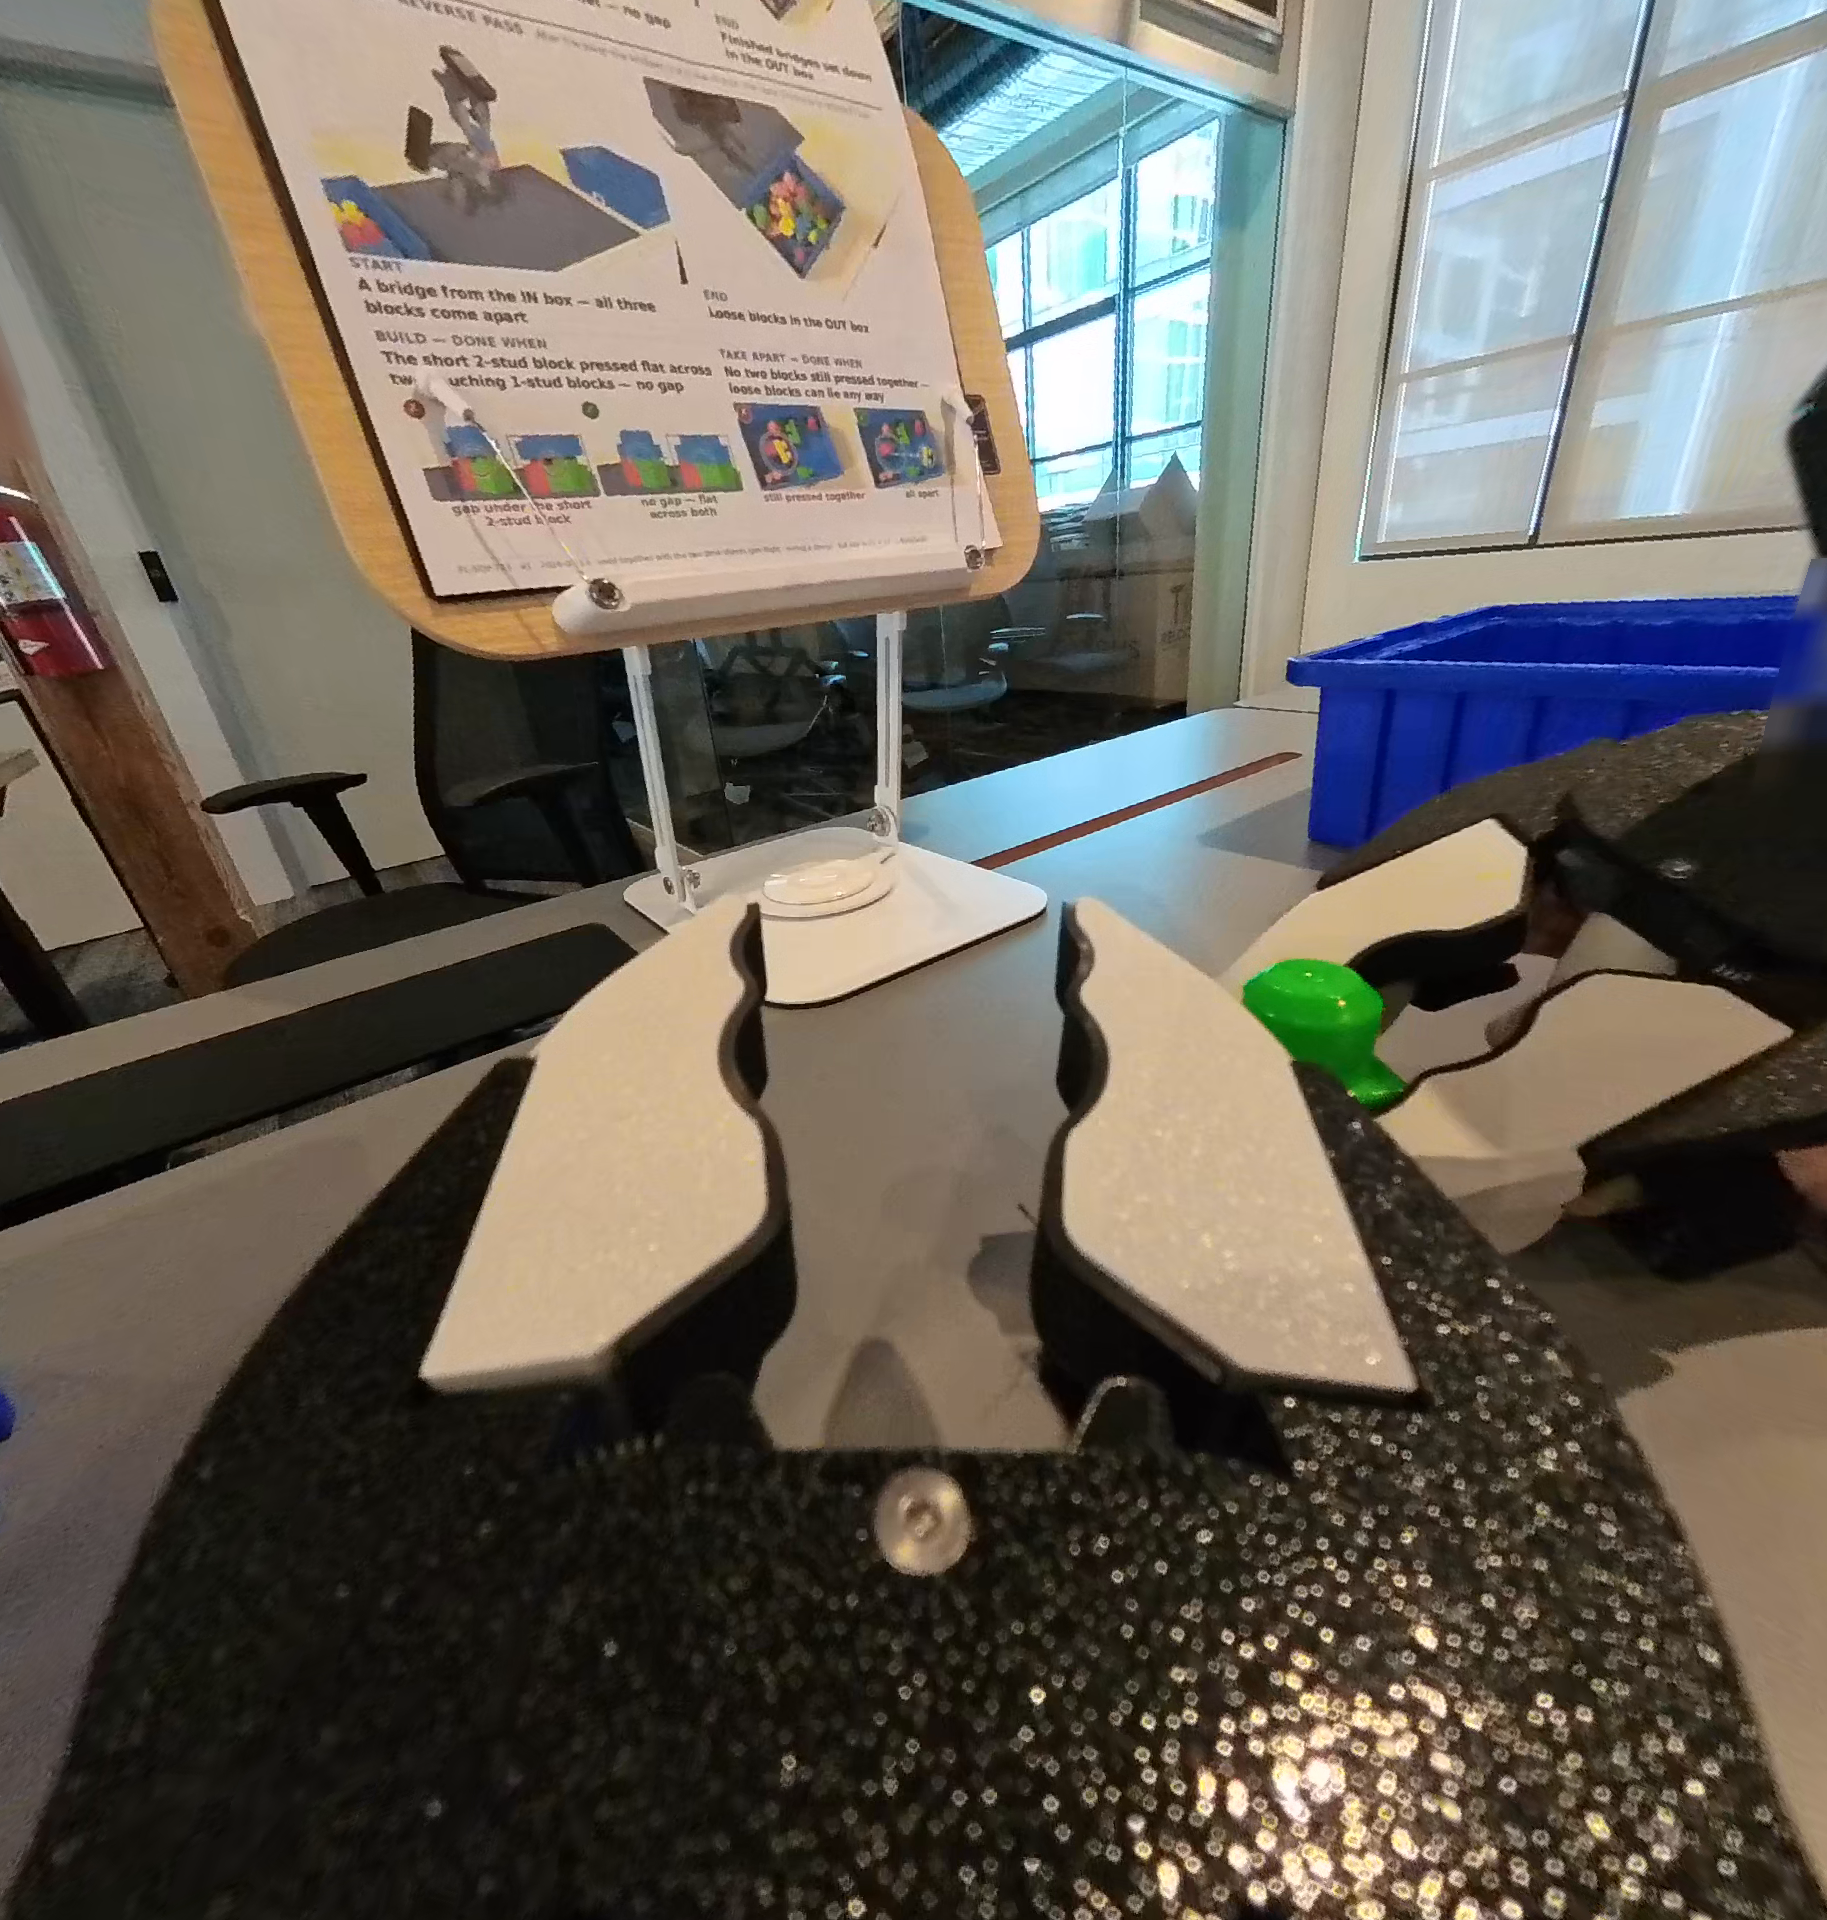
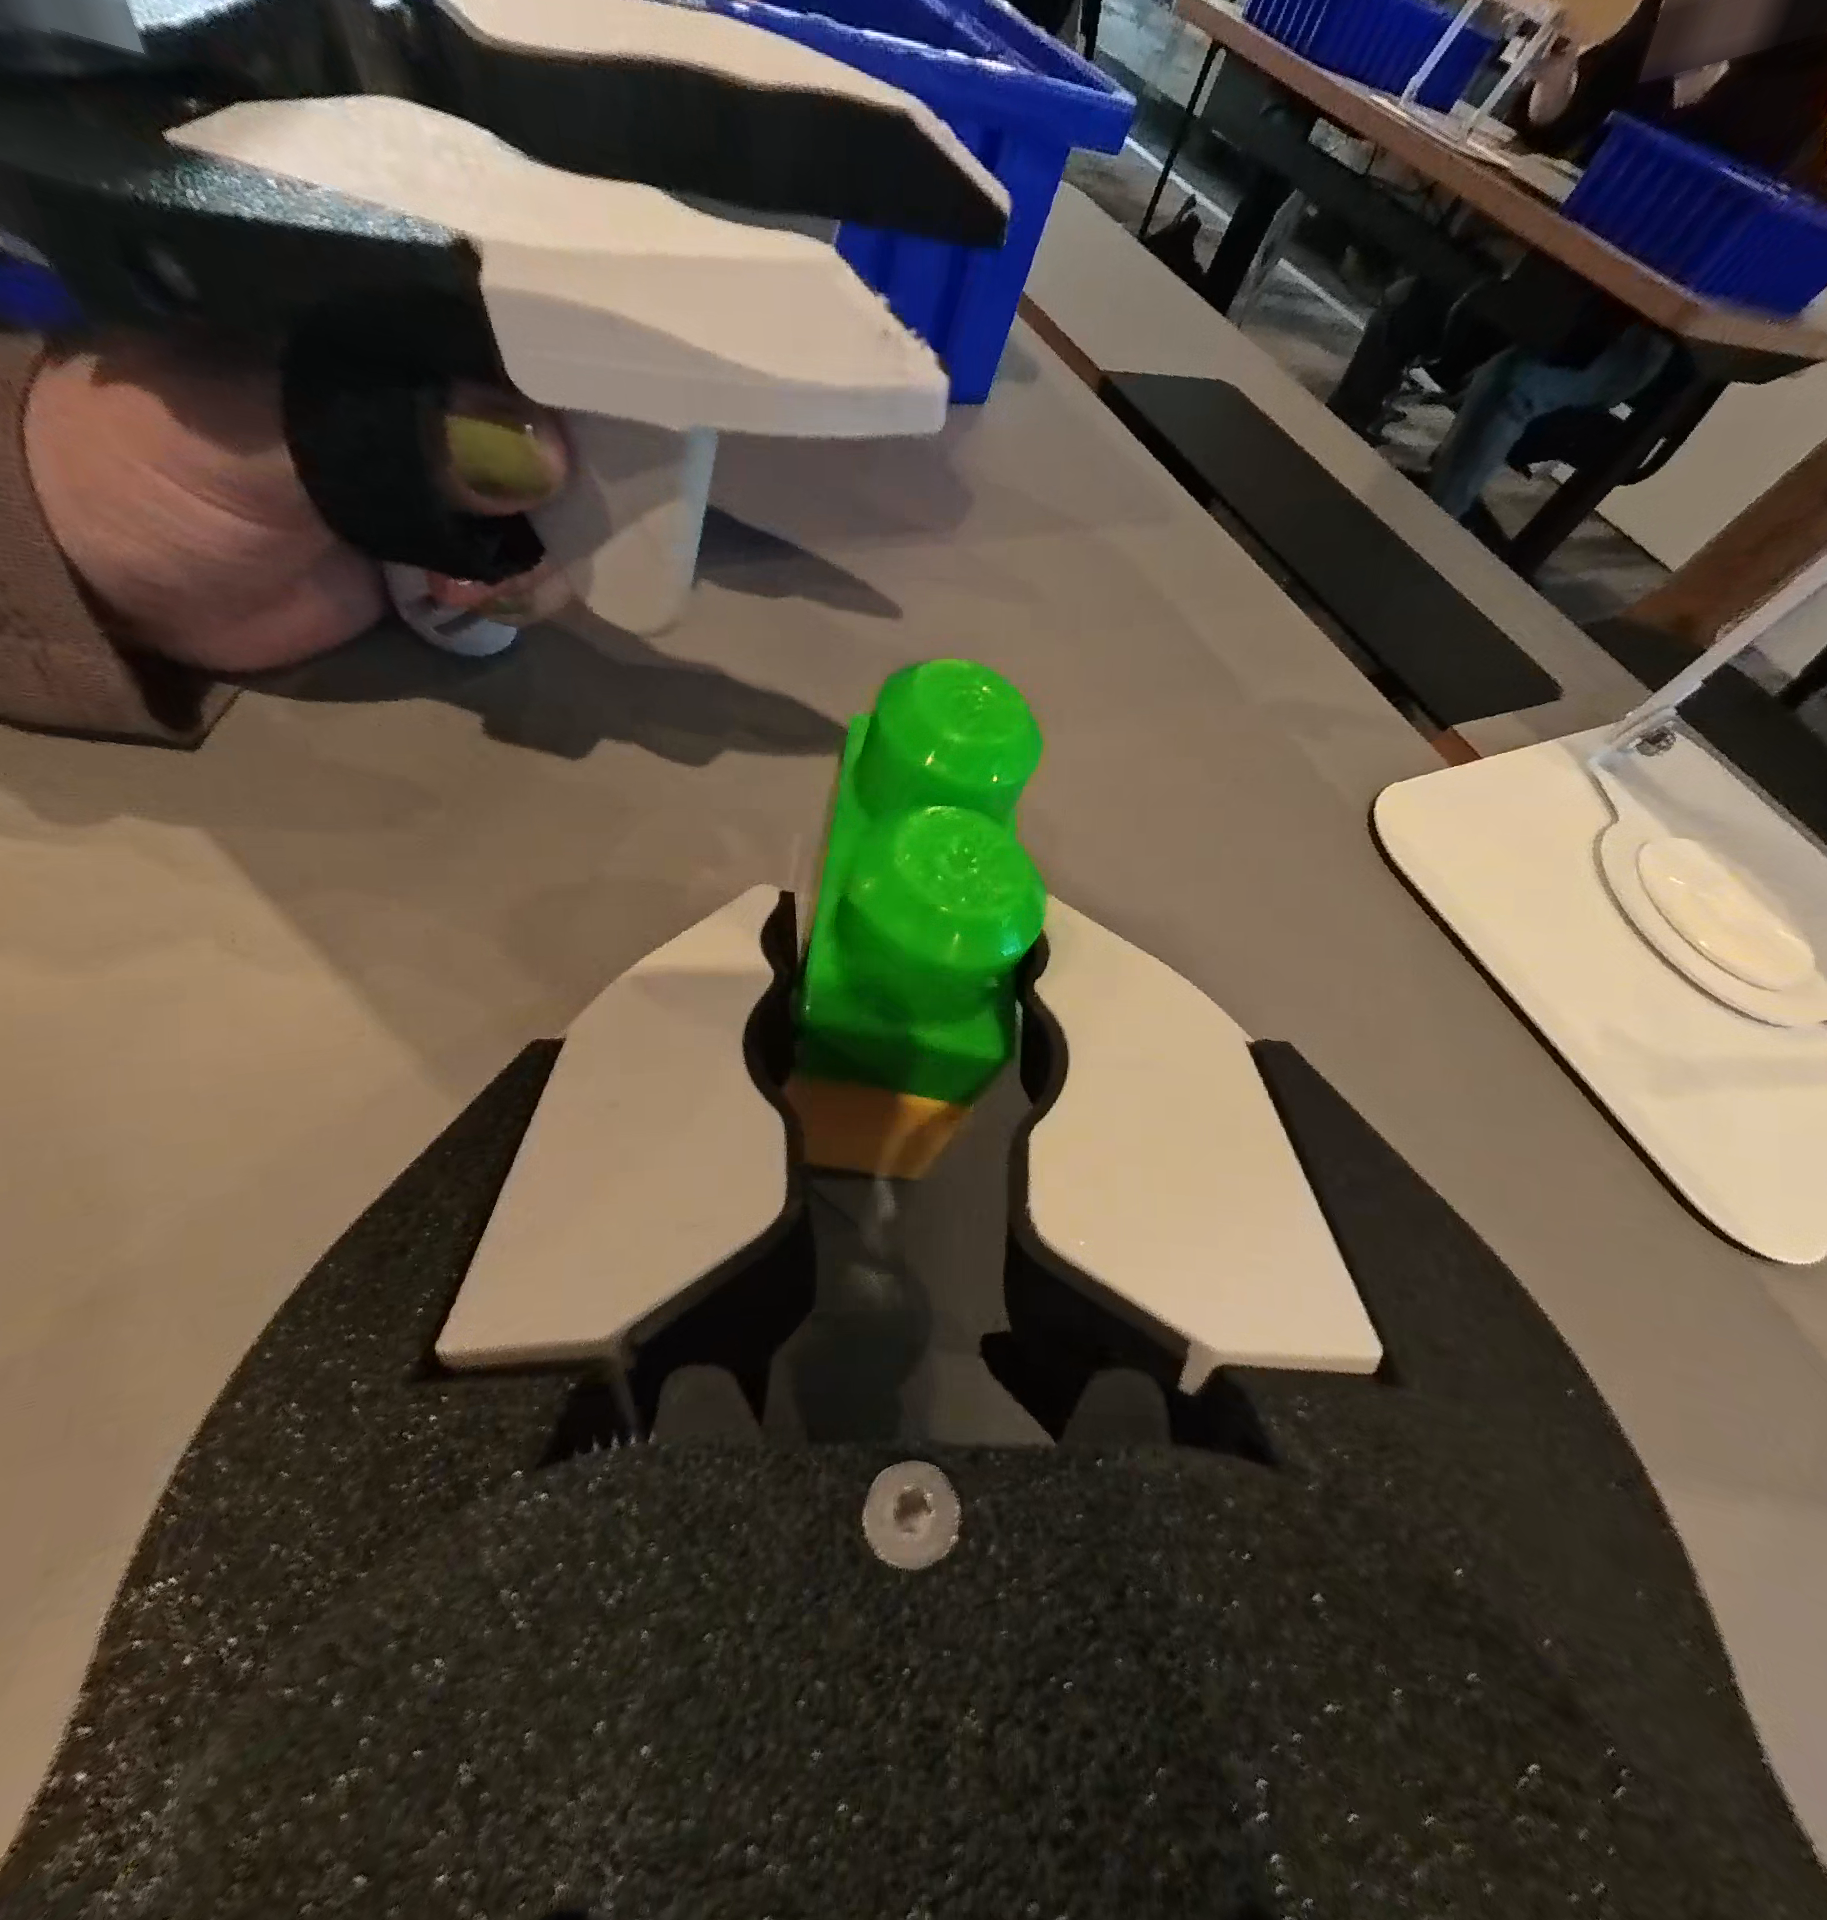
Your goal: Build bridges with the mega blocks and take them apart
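Observation:
My right gripper [image 2: 909, 935] is shut on a green two-stud block [image 2: 919, 883] with a yellow block [image 2: 878, 1127] stuck under it, held above the grey table [image 2: 265, 987]. The green block also shows in the left wrist view [image 1: 1314, 1013], between the right gripper's fingers [image 1: 1408, 914]. My left gripper [image 1: 909, 956] is open and empty above the table. It also shows in the right wrist view [image 2: 950, 281], up left of the green block and apart from it, held by a hand [image 2: 182, 520].
A blue bin [image 1: 1511, 707] stands at the right rear of the table. Another blue bin [image 2: 992, 114] is behind the left gripper. A white stand base [image 1: 888, 914] carries an instruction board [image 1: 618, 312]. A black strip [image 2: 1324, 540] lies along the table's far edge. Tip to tip, the grippers are about 9 centimeters apart.

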{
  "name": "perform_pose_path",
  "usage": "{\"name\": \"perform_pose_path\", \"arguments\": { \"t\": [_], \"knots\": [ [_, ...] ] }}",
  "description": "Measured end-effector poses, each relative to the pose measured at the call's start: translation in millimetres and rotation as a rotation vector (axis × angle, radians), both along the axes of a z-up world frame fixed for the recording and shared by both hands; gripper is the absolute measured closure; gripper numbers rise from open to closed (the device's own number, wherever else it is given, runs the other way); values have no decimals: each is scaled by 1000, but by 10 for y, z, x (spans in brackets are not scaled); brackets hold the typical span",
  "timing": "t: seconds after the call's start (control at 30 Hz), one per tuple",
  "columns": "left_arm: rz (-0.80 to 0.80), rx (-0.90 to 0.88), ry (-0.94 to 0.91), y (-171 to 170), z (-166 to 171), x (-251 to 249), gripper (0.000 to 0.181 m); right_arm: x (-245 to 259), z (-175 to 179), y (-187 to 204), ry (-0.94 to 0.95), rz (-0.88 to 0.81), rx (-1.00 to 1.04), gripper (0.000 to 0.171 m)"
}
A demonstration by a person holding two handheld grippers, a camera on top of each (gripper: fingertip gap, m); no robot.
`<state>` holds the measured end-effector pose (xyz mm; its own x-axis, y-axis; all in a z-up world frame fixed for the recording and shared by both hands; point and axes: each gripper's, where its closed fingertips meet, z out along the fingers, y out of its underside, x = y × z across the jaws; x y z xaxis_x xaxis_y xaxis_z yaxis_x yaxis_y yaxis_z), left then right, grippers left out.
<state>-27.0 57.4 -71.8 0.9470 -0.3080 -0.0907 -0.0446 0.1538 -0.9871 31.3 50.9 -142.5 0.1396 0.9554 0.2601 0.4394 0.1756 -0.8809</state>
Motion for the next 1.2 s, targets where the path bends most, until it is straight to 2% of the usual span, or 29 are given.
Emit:
{"name": "perform_pose_path", "arguments": {
  "t": [0.27, 0.77, 1.2],
  "knots": [
    [0, 2, -4, -2, 4, -6, 128, 15, 44, -19, 30, 7, 12, 132],
    [-2, 2, -2, -3, 7, -2, 130, 148, 391, 47, 296, -19, -107, 133],
    [-14, 16, -15, -16, 27, 2, 128, 153, 416, 31, 308, -9, -87, 134]
  ]
}}
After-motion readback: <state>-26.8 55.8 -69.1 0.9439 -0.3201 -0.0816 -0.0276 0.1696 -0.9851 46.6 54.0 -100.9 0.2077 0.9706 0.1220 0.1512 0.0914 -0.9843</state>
